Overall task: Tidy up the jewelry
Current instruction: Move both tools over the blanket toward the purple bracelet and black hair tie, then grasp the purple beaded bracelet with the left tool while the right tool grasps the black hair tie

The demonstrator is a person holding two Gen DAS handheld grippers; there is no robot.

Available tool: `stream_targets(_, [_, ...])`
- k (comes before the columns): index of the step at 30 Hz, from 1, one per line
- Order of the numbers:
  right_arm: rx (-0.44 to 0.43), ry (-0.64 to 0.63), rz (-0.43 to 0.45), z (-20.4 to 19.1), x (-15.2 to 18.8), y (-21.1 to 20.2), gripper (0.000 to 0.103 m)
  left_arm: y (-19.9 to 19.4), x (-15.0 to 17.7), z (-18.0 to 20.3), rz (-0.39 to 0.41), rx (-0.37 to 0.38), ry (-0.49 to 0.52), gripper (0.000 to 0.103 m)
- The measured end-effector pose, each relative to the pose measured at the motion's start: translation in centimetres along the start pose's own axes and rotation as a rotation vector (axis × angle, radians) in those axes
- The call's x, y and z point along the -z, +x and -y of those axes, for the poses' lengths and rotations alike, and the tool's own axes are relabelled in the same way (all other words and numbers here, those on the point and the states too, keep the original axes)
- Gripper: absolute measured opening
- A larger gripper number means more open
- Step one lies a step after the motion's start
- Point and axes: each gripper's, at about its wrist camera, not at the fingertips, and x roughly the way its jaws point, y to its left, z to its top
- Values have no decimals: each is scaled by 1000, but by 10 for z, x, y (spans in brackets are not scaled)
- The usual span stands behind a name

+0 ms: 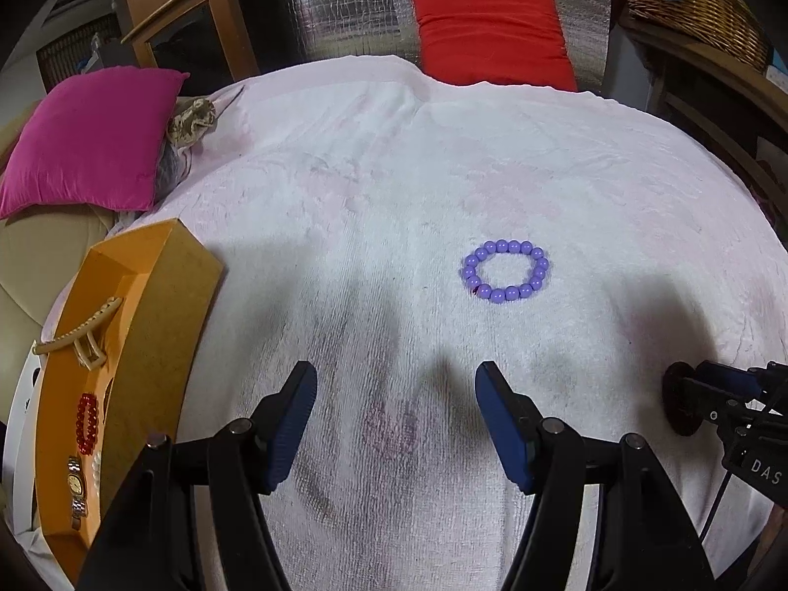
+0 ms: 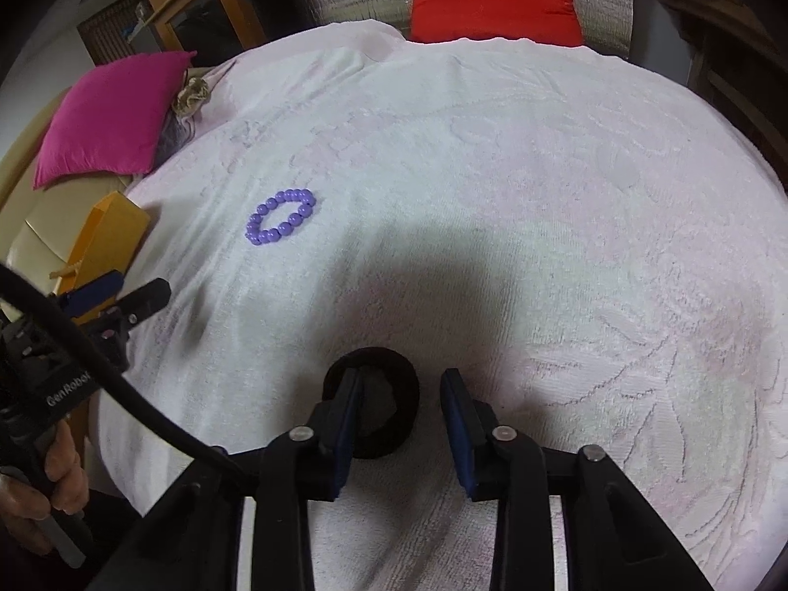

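A pale pink towel [image 1: 394, 172] covers nearly the whole surface, with a magenta cushion [image 1: 88, 138] at its far left corner and a red cushion [image 1: 492, 34] propped beyond its far edge. Along the left side sits an orange tray [image 1: 162, 305] already holding a beige hair claw [image 1: 81, 337], a red bead bracelet [image 1: 87, 423] and a small wristwatch [image 1: 76, 485]. The left gripper [image 1: 394, 394] hangs above the towel with its jaws spread wide and nothing between them. The right gripper [image 2: 401, 389] is also parted, empty of any grasp, though its left finger reaches over a dark ring-shaped bangle [image 2: 389, 409] lying flat on the towel; whether it touches, I cannot tell. The purple bead bracelet [image 1: 505, 271] lies flat and round on open towel, so no long axis matters. It sits ahead of the left jaws and a little to their right, well off to the left of the right gripper, so I'd judge the left hand better placed for it.
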Motion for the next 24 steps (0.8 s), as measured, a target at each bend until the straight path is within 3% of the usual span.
stream_targets(8, [52, -47, 17, -5, 2, 1, 13, 6, 2, 0, -26, 3, -12, 68])
stream_targets(19, [82, 87, 77, 20, -7, -11, 11, 18, -22, 5, -6, 43, -46, 68])
stream_targets(24, [78, 143, 85, 33, -13, -13, 11, 35, -39, 28, 5, 64, 13, 68])
